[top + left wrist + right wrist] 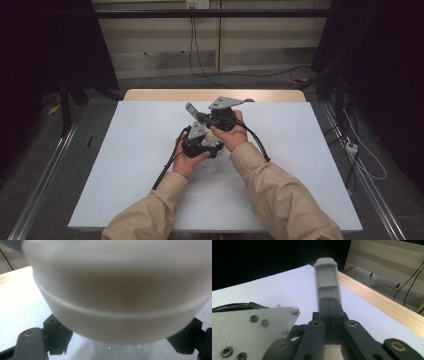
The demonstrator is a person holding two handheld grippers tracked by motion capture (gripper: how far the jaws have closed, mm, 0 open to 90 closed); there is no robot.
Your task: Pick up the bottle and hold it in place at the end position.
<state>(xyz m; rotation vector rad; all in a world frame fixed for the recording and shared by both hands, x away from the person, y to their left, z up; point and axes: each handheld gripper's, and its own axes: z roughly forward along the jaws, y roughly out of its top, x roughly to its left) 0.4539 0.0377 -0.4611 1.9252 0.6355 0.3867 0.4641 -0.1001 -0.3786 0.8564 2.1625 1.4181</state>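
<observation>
My right gripper (pixel 201 118) is shut on the lower end of a flat grey plastic strip (pixel 190 109). In the right gripper view the two jaws meet on the strip (pixel 327 280), which juts up past my right gripper (pixel 328 303). My left gripper (pixel 206 148) sits just below and in front of it, held in the person's left hand. In the left gripper view a round white container (pixel 117 302) stands blurred and very close. It lies between the two black fingers (pixel 56 335) of my left gripper (pixel 120 342), which is shut on it. Something clear shows under the container.
Both hands work at the middle of a white sheet (pixel 125 165) that covers the table. A wooden table edge (pixel 165 94) shows at the back. Cables (pixel 365 165) run on the floor to the right, and metal rails (pixel 45 175) flank the table.
</observation>
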